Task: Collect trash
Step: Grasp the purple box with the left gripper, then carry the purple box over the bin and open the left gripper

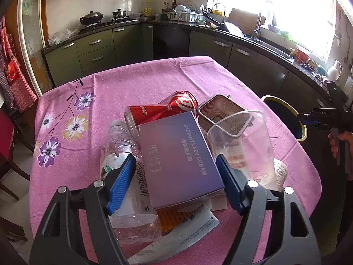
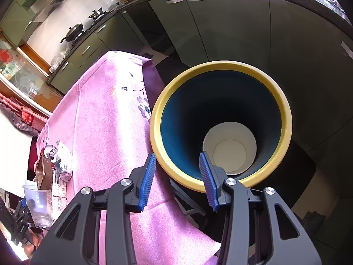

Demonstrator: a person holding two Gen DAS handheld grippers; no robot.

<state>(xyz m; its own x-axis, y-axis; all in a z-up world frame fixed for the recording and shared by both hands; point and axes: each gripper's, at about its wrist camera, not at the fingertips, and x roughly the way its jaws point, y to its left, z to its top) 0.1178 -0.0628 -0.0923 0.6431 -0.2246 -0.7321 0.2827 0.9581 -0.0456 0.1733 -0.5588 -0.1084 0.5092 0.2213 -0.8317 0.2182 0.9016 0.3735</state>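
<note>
Tablecloth (image 1: 154, 81), pink, carries the trash heap; yellow-rimmed bin (image 2: 220, 65) stands just beside the table edge, a white cup (image 2: 229, 152) at its bottom. Purple carton (image 1: 176, 154) lies atop the heap between the left gripper (image 1: 176, 172) pads, apparently not yet pinched: close squarely on its long sides. Right gripper (image 2: 176, 176), half-open and empty, hangs over the bin.

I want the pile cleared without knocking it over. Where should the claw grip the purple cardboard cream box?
Grip the purple cardboard cream box across its two long side faces near the near end, coming from above and in front. It lies flat on top of the pile, and the left claw already straddles those parallel sides.
</note>
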